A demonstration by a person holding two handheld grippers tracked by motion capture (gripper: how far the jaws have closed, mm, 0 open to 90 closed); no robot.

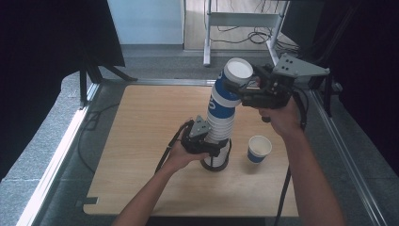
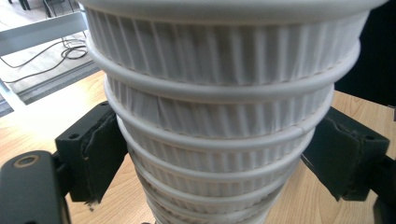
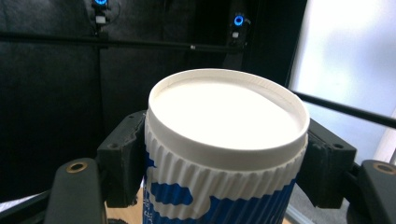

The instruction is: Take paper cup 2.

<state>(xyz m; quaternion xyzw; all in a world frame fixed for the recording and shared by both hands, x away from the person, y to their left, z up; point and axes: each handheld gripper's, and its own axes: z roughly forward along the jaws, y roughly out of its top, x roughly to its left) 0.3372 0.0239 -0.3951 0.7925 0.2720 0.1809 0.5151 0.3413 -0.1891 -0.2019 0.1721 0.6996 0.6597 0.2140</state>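
1. Standing on the wooden surface is a tall stack of ribbed paper cups, nested upside down and leaning slightly toward the far right.
2. Gripping the stack near its base is the left gripper, its jaws pressing on either side of the white ribbed rims, as the left gripper view is showing.
3. Clamping the top cup is the right gripper, held high over the far side of the surface; in the right gripper view its jaws are squeezing the cup just below the white upturned bottom, one black pad pressing on each side.
4. Showing blue and white print, the top cup is sitting at the summit of the stack; whether it is lifting clear of the cup beneath cannot be told.
5. Resting apart on the surface, to the right of the stack's base, is a single cup, standing upright with its mouth open.
6. Reaching in from the near edge are the person's two bare forearms, with a cable trailing from the right gripper.
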